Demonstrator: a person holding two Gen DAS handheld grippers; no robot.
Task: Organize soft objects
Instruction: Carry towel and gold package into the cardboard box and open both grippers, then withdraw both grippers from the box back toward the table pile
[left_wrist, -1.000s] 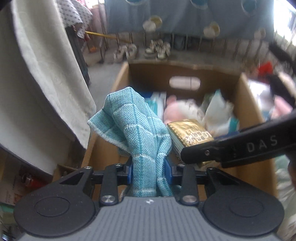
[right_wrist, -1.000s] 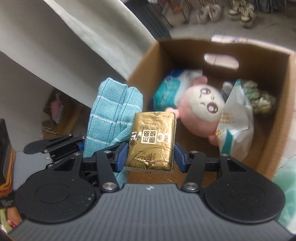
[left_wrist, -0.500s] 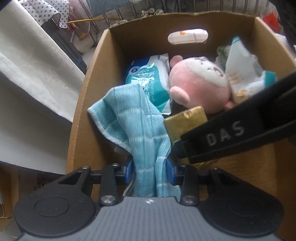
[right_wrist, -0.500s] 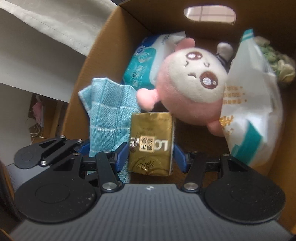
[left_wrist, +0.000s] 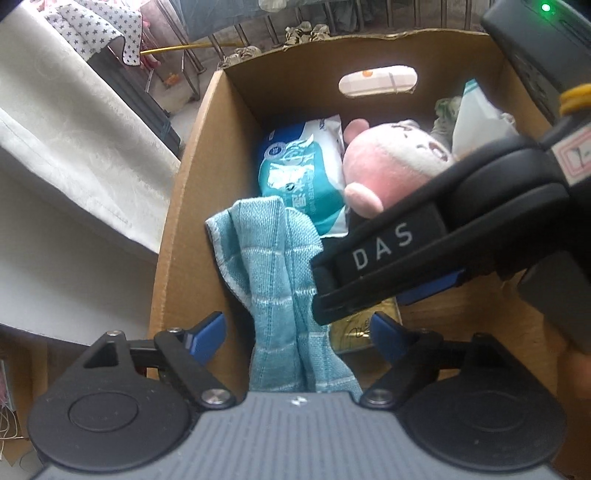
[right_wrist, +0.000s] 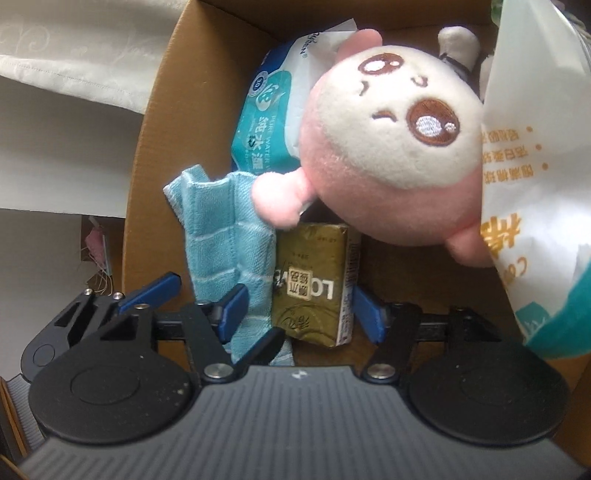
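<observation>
Inside the cardboard box (left_wrist: 177, 236), both grippers are spread — left gripper (left_wrist: 295, 328) around the limp blue cloth (left_wrist: 273, 266), right gripper (right_wrist: 299, 299) around the light, squashy gold tissue pack (right_wrist: 314, 280); each is best pinched mid-body

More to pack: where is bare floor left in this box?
Bare cardboard floor shows at the near end, between the gold pack and the white bag. Crowded elsewhere: teal cloth along the left wall, wipes pack and plush at the far end.

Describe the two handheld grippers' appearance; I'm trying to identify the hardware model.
Both look alike: the left gripper and right gripper have ribbed grey bodies, black linkage arms with round black hubs and silver screws, and blue fingertip pads. The right one's side reads "DAS" in white, with a green light on its housing.
</observation>
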